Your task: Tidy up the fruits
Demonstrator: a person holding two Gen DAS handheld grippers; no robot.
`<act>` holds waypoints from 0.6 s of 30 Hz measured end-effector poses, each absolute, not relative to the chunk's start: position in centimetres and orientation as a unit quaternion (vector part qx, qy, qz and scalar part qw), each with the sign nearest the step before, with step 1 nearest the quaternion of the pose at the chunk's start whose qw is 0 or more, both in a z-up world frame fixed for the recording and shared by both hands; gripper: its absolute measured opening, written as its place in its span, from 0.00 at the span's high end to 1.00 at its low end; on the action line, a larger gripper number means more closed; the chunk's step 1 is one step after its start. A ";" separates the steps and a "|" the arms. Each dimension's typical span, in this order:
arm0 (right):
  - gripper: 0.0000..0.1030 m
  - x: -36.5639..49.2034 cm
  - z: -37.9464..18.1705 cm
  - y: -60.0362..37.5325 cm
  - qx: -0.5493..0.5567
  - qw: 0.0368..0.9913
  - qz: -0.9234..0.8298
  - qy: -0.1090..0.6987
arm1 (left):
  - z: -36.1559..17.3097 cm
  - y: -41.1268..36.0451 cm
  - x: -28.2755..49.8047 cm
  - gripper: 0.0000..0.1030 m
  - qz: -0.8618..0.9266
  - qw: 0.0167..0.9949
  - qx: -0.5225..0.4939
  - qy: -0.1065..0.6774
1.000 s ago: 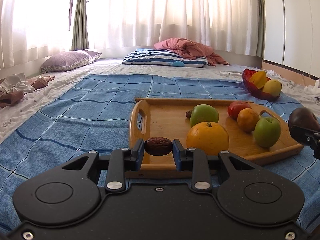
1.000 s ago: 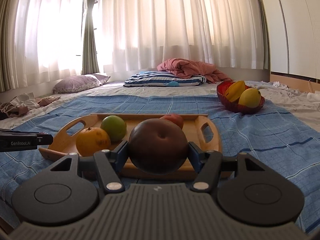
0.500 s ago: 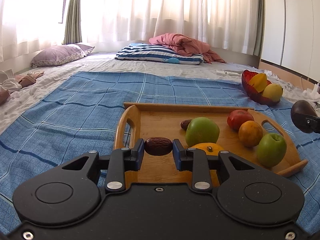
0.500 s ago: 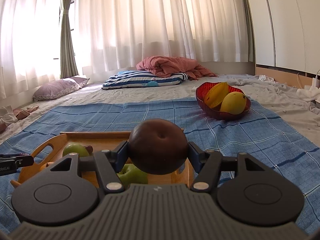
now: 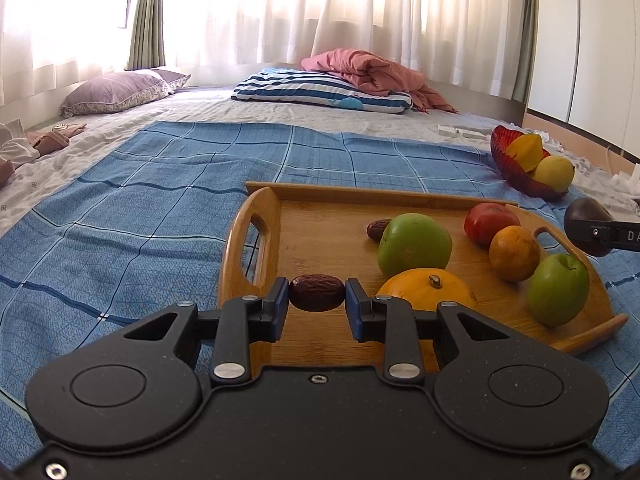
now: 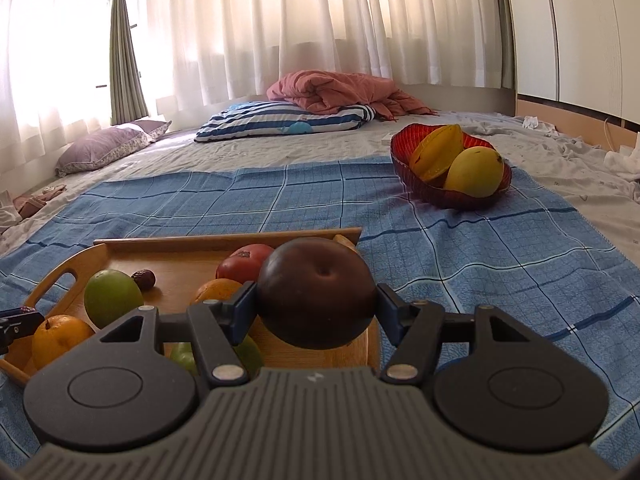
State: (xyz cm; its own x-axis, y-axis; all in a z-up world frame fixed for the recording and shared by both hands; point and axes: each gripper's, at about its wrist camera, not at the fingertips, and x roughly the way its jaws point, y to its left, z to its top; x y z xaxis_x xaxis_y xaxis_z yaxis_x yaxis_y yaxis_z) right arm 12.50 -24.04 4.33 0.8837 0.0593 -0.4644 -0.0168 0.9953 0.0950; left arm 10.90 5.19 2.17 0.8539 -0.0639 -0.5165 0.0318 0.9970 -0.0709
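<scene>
My left gripper [image 5: 317, 299] is shut on a small brown date [image 5: 317, 298], held above the near left part of the wooden tray [image 5: 320, 236]. On the tray lie two green apples [image 5: 414, 244], a large orange [image 5: 428, 290], a smaller orange [image 5: 514, 253], a red fruit [image 5: 490, 222] and a second date [image 5: 378, 229]. My right gripper [image 6: 316, 304] is shut on a round dark purple fruit [image 6: 316, 296] over the tray's right end [image 6: 344, 236]. Further right, a red glass bowl [image 6: 448, 196] holds a starfruit [image 6: 436, 154] and a yellow mango [image 6: 474, 172].
Tray and bowl rest on a blue checked blanket [image 5: 160, 200] spread over a wide mattress. A striped pillow [image 5: 320, 90] with a pink quilt [image 5: 368, 72], a purple pillow [image 5: 116, 90] and clothes [image 5: 44, 140] lie further back. Curtains and white wardrobe doors bound the room.
Both grippers have swung to the right while keeping their fruit. The left one came forward over the tray; in the right view the red bowl has drawn nearer and more central.
</scene>
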 end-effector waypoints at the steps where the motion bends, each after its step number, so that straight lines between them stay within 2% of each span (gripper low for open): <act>1: 0.37 12.9 4.3 -24.0 0.043 0.969 0.022 0.243 | 2.0 5.2 11.0 0.72 -0.025 0.962 -0.031 0.271; 18: 0.36 16.3 2.7 -24.2 0.067 0.955 0.042 0.286 | 1.1 5.0 11.7 0.72 -0.034 0.959 -0.033 0.279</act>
State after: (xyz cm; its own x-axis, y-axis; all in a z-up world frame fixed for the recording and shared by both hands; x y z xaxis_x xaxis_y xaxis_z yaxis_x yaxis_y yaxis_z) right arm 16.32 -24.23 2.65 0.8329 0.1184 -0.5407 -0.0419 0.9875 0.1517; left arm 11.71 5.03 1.12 0.8418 -0.0842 -0.5332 0.0469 0.9954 -0.0833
